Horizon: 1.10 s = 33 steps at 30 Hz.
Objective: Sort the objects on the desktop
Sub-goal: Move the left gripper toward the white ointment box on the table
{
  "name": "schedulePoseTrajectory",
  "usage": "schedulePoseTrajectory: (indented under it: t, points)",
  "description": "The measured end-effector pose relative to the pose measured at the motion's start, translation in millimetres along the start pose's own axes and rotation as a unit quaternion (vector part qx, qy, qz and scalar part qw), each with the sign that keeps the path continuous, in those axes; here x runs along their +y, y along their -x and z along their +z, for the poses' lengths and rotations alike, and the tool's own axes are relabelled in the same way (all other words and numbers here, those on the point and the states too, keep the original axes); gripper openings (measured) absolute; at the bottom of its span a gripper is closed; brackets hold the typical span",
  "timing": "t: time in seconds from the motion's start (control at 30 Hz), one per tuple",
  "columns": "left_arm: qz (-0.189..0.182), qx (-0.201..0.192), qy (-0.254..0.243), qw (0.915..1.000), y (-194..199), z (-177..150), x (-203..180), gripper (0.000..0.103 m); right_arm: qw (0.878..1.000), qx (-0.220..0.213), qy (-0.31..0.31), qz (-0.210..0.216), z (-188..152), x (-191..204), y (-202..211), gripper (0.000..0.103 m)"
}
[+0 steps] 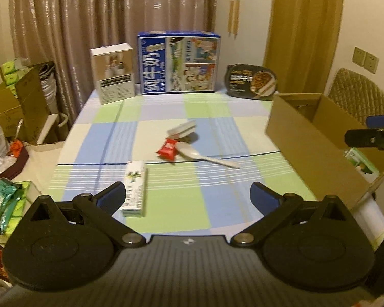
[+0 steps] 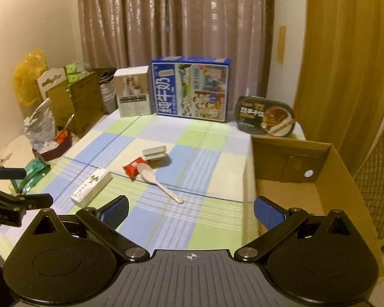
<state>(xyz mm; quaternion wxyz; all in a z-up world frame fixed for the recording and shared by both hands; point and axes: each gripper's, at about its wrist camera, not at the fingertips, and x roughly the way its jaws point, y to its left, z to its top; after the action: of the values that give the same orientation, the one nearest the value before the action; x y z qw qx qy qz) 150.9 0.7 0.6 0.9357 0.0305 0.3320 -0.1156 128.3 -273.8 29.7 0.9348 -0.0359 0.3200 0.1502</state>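
On the checked tablecloth (image 1: 217, 199) lie a long white box with green print (image 1: 135, 189) (image 2: 92, 186), a red snack packet (image 1: 167, 149) (image 2: 135, 167), a white spoon (image 1: 204, 154) (image 2: 158, 181) and a small grey-white case (image 1: 181, 130) (image 2: 155, 153). My left gripper (image 1: 189, 197) (image 2: 25, 186) is open above the near table edge, and the white box lies just inside its left finger. My right gripper (image 2: 192, 212) (image 1: 370, 129) is open and holds nothing, hovering by the near left corner of the open cardboard box (image 2: 294, 179) (image 1: 320, 138).
A blue milk carton (image 2: 192, 92), a white product box (image 2: 134, 94) and a black ready-meal tray (image 2: 266, 117) stand along the far edge. Cartons and bags crowd the left side (image 1: 12, 107). A green-white item (image 1: 361, 162) lies in the cardboard box. A quilted chair (image 1: 358, 94) stands behind it.
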Motion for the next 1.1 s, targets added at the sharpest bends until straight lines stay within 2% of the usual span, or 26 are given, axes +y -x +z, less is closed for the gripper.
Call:
schedulePoseTrajectory:
  t: [0.4, 0.6, 0.73, 1.0, 1.1]
  points:
    - [0.025, 0.025, -0.002, 0.9994, -24.4, -19.5, 41.7, 0.101, 0.999, 0.015, 0.012, 0.029, -0.9, 21.1, -47.6, 0.101]
    - [0.013, 0.057, -0.001, 0.9983, -54.2, -23.7, 51.0, 0.101, 0.999, 0.028, 0.016, 0.039, -3.5, 26.4, -80.9, 0.101]
    - [0.023, 0.073, -0.011, 0.9970, -78.1, -25.4, 51.7, 0.101, 0.998, 0.035, 0.023, 0.046, -7.9, 28.8, -106.4, 0.101]
    - [0.031, 0.077, 0.018, 0.9964, -117.2, -23.9, 70.0, 0.101, 0.996, 0.055, 0.054, 0.050, -14.6, 29.6, -159.9, 0.101]
    - [0.027, 0.079, 0.012, 0.9964, -129.7, -18.9, 72.0, 0.101, 0.994, 0.057, 0.073, 0.052, -13.9, 30.2, -175.5, 0.101]
